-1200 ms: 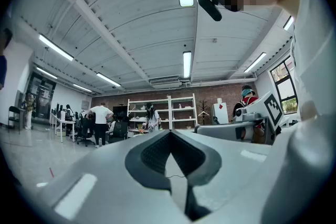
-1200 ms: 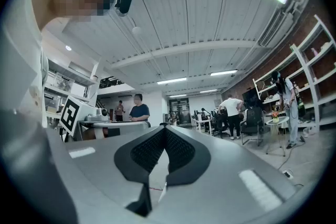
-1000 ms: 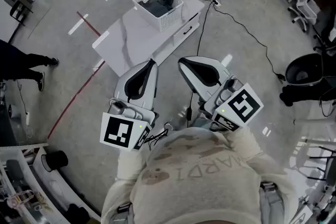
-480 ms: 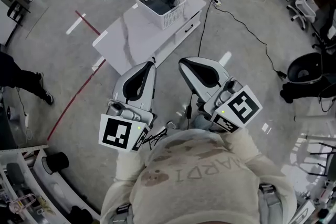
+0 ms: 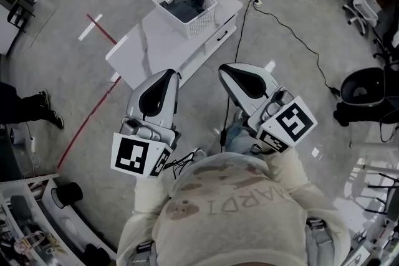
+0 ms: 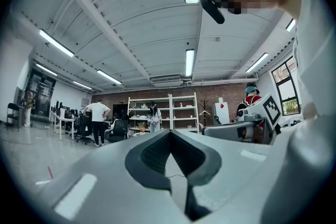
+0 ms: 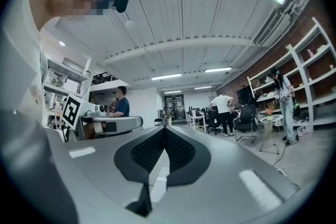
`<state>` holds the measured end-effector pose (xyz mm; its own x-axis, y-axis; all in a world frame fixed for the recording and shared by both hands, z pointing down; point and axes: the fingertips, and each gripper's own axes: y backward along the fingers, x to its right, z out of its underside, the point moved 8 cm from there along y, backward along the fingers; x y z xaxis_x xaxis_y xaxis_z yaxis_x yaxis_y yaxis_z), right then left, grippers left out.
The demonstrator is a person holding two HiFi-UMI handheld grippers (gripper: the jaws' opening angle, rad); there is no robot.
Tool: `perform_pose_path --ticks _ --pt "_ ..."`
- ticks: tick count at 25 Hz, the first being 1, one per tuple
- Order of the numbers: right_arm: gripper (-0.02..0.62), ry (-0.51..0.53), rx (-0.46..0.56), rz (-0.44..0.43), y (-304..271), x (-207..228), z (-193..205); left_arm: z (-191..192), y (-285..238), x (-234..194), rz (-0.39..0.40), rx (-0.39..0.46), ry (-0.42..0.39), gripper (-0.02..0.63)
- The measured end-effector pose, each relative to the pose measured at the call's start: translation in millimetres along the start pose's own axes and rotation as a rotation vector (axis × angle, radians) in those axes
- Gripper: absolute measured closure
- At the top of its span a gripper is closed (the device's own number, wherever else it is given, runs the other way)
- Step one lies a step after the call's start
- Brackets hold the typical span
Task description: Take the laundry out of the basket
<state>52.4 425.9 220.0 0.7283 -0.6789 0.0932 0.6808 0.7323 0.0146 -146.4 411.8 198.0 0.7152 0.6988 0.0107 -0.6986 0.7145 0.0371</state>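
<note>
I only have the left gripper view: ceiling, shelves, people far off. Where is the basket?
Observer: The head view shows the basket on the far end of a white table, ahead of you.
Operator: Is anything in it?
Observer: Yes, dark laundry lies inside it.
Operator: How is the right gripper?
Observer: The right gripper has its jaws together, with nothing between them.
</note>
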Motion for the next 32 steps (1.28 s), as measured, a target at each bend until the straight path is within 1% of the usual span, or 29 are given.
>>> perform_pose_path --ticks 3,8,11,16,20,24,27,32 --pt "0.568 0.0 -0.008 -0.048 -4.5 38.2 -7.5 -0.3 -33.9 0.9 -0.021 0.004 -0.003 0.606" --pt "0.568 0.016 0.018 -0.096 -12.4 112.7 -22.9 -3.3 -96.4 6.7 -0.08 0.016 -0.02 0.606" --pt "0.568 0.014 0.021 -0.144 -14.7 154.4 -31.4 -7.2 -132.5 10.9 -0.12 0.029 -0.015 0.606" --pt "0.568 0.016 0.017 -0.204 -14.2 207.1 -32.9 -8.2 -179.0 15.7 -0.185 0.036 -0.019 0.606" --pt "0.568 -0.028 0.03 -0.238 -16.8 233.9 -28.5 -7.5 -198.5 17.5 -0.217 0.017 -0.029 0.606" --pt "0.568 -0.037 0.021 -0.248 -26.1 248.4 -22.8 -5.8 -213.8 7.9 -0.236 -0.005 -0.03 0.606" --pt "0.568 -0.041 0.012 -0.247 -38.4 259.2 -20.1 -3.8 -226.9 -5.3 -0.229 -0.014 -0.038 0.606" --pt "0.568 -0.047 0.01 -0.21 -64.8 277.1 -15.8 4.1 -249.0 -37.9 -0.199 -0.017 -0.04 0.606"
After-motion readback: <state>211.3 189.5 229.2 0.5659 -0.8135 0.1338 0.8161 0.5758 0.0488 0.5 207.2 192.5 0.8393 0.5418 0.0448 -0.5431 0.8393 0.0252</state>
